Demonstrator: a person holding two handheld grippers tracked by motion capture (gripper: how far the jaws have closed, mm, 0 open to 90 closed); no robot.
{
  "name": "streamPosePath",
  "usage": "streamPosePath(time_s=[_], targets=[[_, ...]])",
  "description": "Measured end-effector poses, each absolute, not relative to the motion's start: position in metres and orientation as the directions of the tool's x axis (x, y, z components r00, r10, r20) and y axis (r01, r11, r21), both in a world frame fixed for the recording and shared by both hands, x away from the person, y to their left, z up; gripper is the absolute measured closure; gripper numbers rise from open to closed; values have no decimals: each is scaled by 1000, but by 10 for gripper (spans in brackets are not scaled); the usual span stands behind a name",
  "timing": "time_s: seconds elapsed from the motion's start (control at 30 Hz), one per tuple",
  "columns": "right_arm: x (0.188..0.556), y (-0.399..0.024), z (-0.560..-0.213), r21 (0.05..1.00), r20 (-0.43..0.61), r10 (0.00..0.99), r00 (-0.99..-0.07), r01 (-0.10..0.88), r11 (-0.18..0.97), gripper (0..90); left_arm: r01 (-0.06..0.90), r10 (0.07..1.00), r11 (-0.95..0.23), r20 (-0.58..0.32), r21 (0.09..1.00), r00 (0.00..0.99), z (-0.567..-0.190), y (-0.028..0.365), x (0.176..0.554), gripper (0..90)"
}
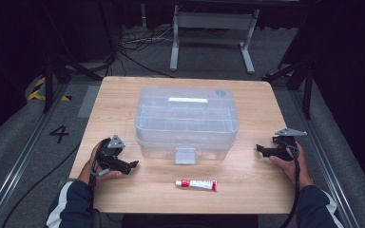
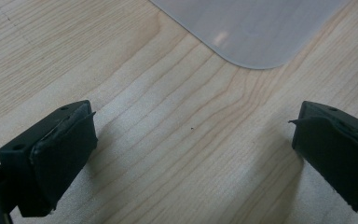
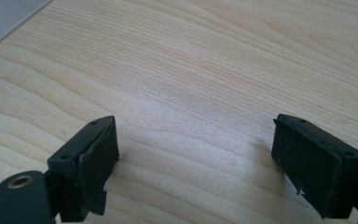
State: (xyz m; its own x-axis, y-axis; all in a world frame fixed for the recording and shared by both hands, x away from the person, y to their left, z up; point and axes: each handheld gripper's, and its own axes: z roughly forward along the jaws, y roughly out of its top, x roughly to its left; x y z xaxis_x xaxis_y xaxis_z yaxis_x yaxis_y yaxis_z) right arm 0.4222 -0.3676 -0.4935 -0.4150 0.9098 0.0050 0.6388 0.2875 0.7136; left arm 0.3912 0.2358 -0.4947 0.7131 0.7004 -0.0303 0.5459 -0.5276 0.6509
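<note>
Left gripper [image 1: 132,165] rests low on the light wooden table [image 1: 247,190], jaws spread wide, nothing between them; bare wood grain under it in the left gripper view. Right gripper [image 1: 258,149] likewise: jaws apart, empty, parked on the table at the far side. Both released, each held in a hand.

Between the two grippers, a bit ahead of them, sits the clear plastic lidded storage box with a white handle [image 1: 186,121], lid down and front latch [image 1: 185,155] seemingly closed. Nearer the person than both grippers, roughly midway between them, lies the small white tube with red cap and red label [image 1: 196,184], flat on the wood, untouched, well apart from either gripper.

Progress judgement: nothing started. Likely job is tube into box, so opening the box, picking up the tube and placing it all remain.

View differences: high view gives the whole layout, box, tube and hands. Left gripper view catches a rounded corner of the box [image 2: 256,28] just ahead of its jaws. Right gripper view catches a sliver of the box [image 3: 4,16] at its upper left edge and shows jaw spacing clearly.
</note>
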Motion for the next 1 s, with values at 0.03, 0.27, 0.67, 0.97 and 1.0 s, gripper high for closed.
streamPosePath(time_s=[0.03,0.27,0.67,0.97,1.0], targets=[[422,-368,-493,714,6,910,-415,639,287,149,545,700,-527,-31,652,714,-495,236,391,0],[422,-369,-492,703,4,903,-430,644,303,148,543,702,-527,-26,654,712,-495,236,391,2],[419,-368,-473,715,19,880,-474,621,320,259,550,707,-521,-32,653,707,-495,236,390,5],[404,-358,-430,790,2,833,-554,511,338,302,552,708,-522,-30,650,705,-495,236,389,6],[403,-357,-426,797,-2,829,-559,500,339,304,552,708,-522,-30,650,705,-495,236,389,6]])
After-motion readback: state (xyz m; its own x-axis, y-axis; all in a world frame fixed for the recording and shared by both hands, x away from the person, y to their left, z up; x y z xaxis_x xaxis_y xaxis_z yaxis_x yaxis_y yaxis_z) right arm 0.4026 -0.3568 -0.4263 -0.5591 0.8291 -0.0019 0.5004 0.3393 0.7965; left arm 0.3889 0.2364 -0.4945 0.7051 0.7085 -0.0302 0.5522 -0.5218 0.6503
